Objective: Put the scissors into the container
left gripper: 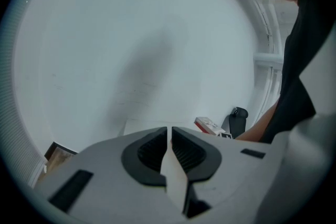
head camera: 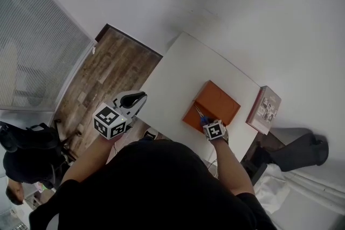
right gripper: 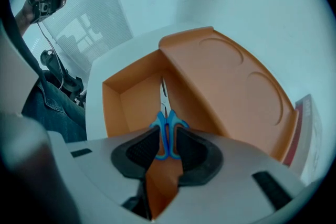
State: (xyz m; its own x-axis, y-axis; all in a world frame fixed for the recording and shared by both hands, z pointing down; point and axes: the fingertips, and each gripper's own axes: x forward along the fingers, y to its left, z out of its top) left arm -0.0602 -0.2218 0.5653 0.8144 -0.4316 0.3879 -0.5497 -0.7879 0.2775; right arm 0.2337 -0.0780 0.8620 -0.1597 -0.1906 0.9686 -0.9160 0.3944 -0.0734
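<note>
Over the container [right gripper: 134, 106], the right tool [right gripper: 167, 135] grips the scissors [right gripper: 160, 121].

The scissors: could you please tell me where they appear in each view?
Head view: right of centre, scissors at the orange container.
Left gripper view: not in it.
Right gripper view: centre, handles clamped in the right tool.
Shared landmark: the red-and-white box beside the container.
</note>
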